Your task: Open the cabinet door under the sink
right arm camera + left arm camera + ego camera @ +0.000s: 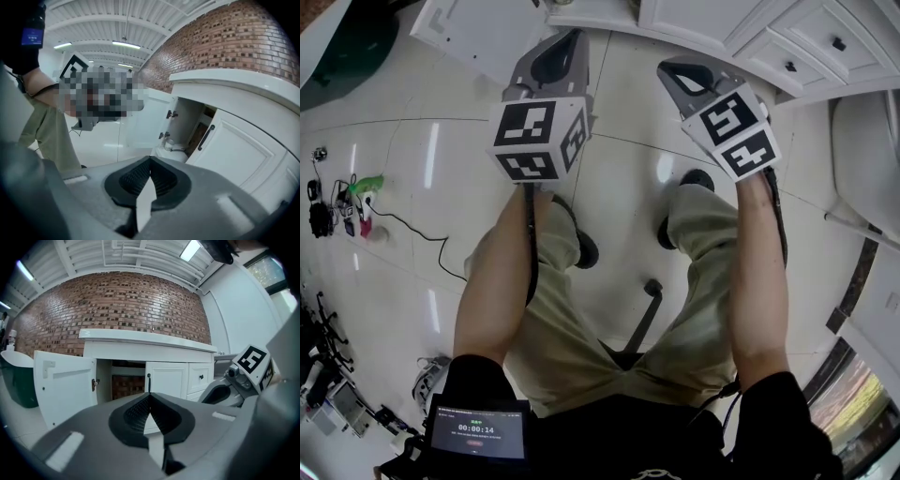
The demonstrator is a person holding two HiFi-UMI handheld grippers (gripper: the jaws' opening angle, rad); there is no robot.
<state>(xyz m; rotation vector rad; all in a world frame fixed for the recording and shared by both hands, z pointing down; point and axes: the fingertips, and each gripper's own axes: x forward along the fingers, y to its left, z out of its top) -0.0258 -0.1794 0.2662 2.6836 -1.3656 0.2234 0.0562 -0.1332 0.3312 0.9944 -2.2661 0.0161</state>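
Note:
The white cabinet [154,376] under the counter stands against a brick wall. Its left door [61,385] is swung wide open, showing a dark inside with a white pipe fitting [171,147]. The open door [478,33] also shows at the top of the head view. The right door [166,380] is closed, with a black bar handle [149,383] and the same handle [206,136] in the right gripper view. My left gripper [574,39] hangs in front of the cabinet, shut and holding nothing. My right gripper [667,69] is beside it, also shut and holding nothing, apart from the doors.
Drawers [806,47] with small black knobs sit right of the doors. A dark green tub [18,380] stands left of the open door. Cables and devices [347,202] lie on the glossy tile floor at left. A white fixture [867,159] is at right.

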